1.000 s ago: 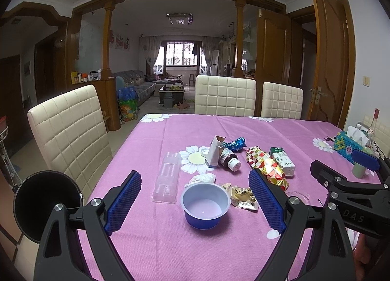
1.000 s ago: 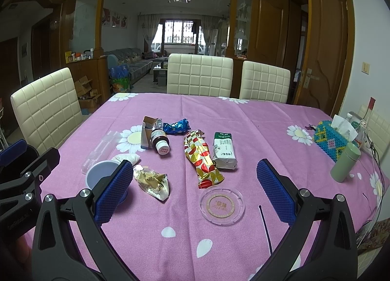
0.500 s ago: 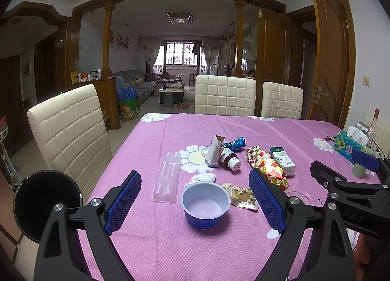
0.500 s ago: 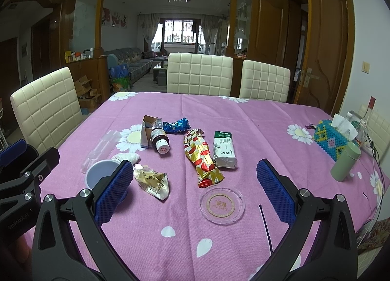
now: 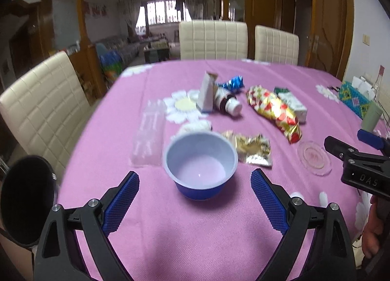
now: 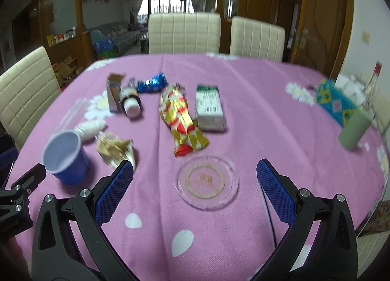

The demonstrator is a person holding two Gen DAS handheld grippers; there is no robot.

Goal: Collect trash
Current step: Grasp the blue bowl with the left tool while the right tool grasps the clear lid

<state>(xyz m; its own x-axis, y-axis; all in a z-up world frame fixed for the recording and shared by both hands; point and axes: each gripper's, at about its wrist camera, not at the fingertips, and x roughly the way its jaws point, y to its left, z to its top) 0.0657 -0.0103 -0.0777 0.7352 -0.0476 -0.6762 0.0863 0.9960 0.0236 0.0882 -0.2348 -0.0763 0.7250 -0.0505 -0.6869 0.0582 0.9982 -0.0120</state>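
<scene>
Trash lies on the pink tablecloth (image 5: 195, 232): a blue cup (image 5: 201, 165) (image 6: 64, 156), a gold wrapper (image 5: 251, 150) (image 6: 114, 149), a red-gold foil bag (image 5: 274, 110) (image 6: 181, 117), a green-white pack (image 6: 209, 108), a brown bottle (image 5: 225, 101) (image 6: 130, 100), a small carton (image 5: 207, 93), a blue wrapper (image 6: 152, 82), a clear plastic tray (image 5: 148, 132) and a white tissue (image 6: 90, 127). My left gripper (image 5: 195, 203) is open, just before the blue cup. My right gripper (image 6: 195, 193) is open over a glass ashtray (image 6: 207, 181).
Cream chairs stand at the left (image 5: 41, 105) and far side (image 5: 212, 39). A green tumbler (image 6: 354, 130) and a beaded tissue box (image 6: 337, 103) sit near the right table edge. A black round bin (image 5: 24, 203) shows at the lower left of the left wrist view.
Both grippers have moved forward and tilted down toward the table. The cup and the ashtray now look larger and closer. Both stay open.
</scene>
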